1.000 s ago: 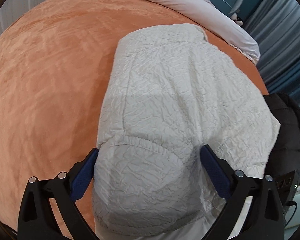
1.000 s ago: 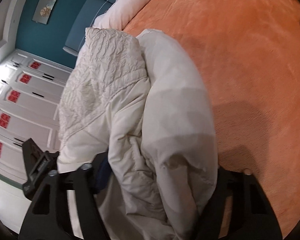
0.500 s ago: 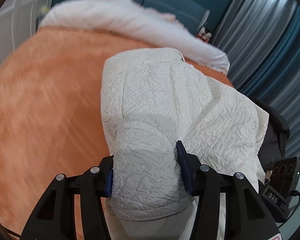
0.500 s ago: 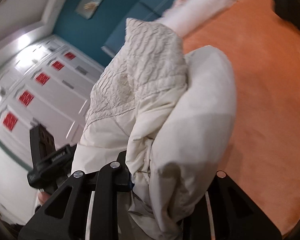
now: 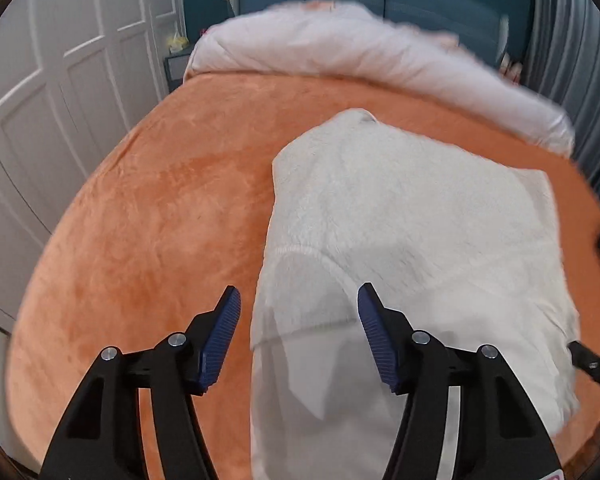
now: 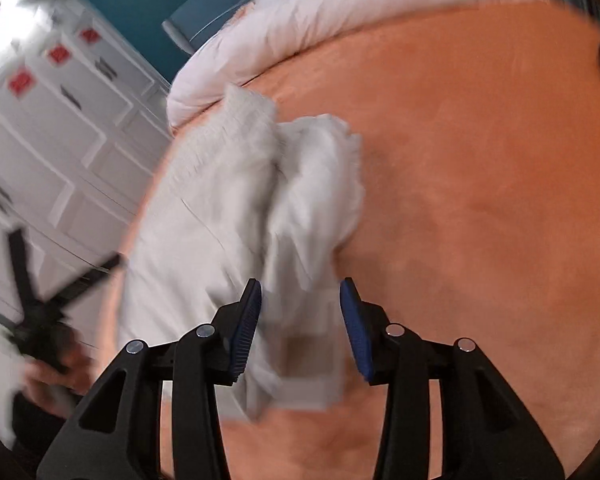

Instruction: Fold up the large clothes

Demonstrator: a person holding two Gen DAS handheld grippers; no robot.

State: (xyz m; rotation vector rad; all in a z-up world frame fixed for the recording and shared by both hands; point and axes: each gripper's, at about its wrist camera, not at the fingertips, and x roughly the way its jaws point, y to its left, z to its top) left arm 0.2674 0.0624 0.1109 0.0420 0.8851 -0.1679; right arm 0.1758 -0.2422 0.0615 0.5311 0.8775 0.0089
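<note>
White garment [image 5: 412, 232] lies on orange bed [image 5: 148, 208]; left tool [image 5: 298, 312] and right tool [image 6: 300, 304] just parted, gripping nothing.

Left of the left hand-held gripper [image 5: 298, 322], the orange plush bed cover [image 5: 148, 216] lies bare; ahead, a crumpled white padded garment [image 5: 412, 216] and rolled white duvet [image 5: 340, 52] block passage.

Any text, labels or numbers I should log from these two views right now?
None can be read.
Red squares on the white wardrobe doors: blurred, no characters legible.
Red mark at the edge of the left gripper: cut off, unreadable.
White garment: no label visible.
</note>
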